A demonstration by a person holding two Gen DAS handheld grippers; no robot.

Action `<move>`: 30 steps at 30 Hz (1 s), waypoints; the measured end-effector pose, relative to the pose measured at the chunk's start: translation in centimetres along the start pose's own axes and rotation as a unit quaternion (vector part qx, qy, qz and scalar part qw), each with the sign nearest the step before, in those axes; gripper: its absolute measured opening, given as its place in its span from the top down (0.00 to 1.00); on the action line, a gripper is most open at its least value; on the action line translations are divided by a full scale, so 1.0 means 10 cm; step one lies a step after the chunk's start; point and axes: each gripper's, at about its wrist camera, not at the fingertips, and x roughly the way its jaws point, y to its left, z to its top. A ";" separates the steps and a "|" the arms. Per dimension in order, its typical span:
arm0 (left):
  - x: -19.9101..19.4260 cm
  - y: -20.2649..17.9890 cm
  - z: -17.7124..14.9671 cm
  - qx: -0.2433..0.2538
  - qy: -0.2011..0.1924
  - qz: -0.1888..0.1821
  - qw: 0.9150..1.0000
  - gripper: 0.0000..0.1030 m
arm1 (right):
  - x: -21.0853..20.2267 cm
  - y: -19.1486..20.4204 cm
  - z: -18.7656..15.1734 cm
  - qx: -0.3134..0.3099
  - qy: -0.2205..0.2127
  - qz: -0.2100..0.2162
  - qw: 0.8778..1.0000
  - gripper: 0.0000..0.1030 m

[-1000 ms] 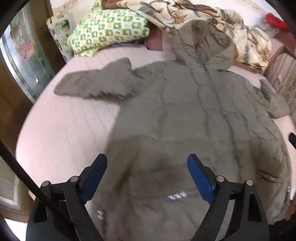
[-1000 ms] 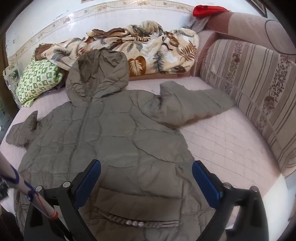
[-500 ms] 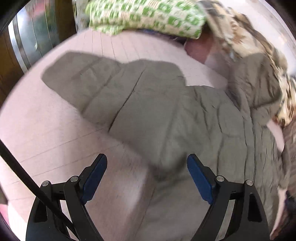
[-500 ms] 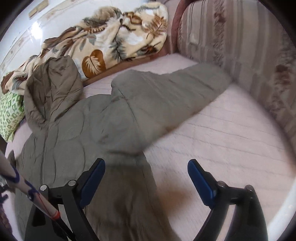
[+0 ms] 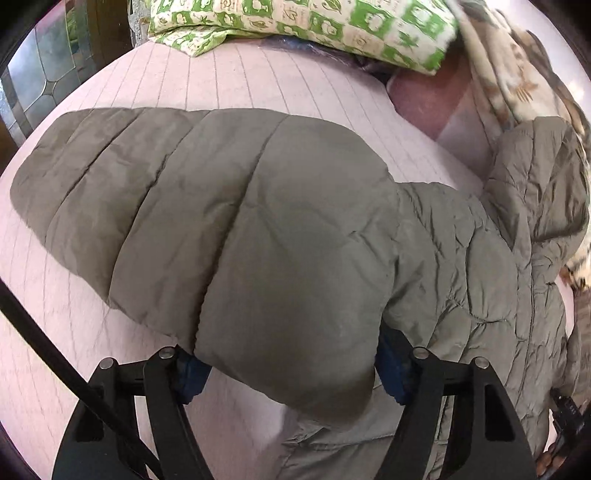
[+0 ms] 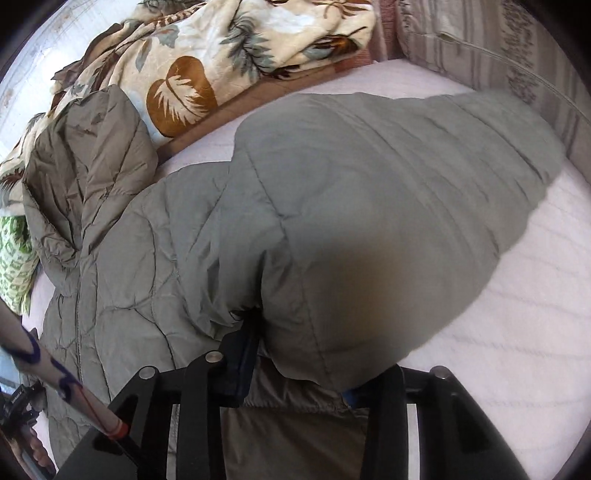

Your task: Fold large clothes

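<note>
A grey-green padded coat [image 5: 461,258] lay spread on a bed [image 5: 295,81] covered in pale pink quilted cloth, its hood [image 6: 88,155] toward a leaf-print blanket [image 6: 229,55] and a green-and-white pillow [image 5: 314,22].

In the left wrist view the left gripper [image 5: 291,365] had one sleeve [image 5: 207,206] lying across the gap between its blue-padded fingers [image 5: 190,373]. The padding bulged over both fingers, near the armpit end of the sleeve, while the cuff end stretched away to the left over the bed. The fingers stood fairly wide, with the cloth between them; I could not tell whether they pressed it.

The right gripper [image 6: 299,365] was placed the same way at the other sleeve [image 6: 388,206]. Its left finger [image 6: 240,354] dug into the crease where sleeve met body, and the right one was mostly hidden under the fabric. Whether it gripped was unclear. A striped sofa back [image 6: 498,48] ran beyond that sleeve.
</note>
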 end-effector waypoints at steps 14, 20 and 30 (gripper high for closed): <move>-1.12 0.61 -0.11 -0.007 -0.065 0.013 0.998 0.28 | -0.75 -0.22 -0.34 -0.019 -0.028 -0.019 0.999 0.33; -1.40 1.35 0.05 -0.041 -0.085 0.072 0.993 0.28 | -1.36 -0.13 -0.88 -0.069 -0.019 0.026 0.997 0.32; -0.54 2.33 0.28 -0.241 -0.009 -0.042 0.970 0.28 | -1.52 0.39 -1.45 -0.121 -0.022 0.048 0.991 0.30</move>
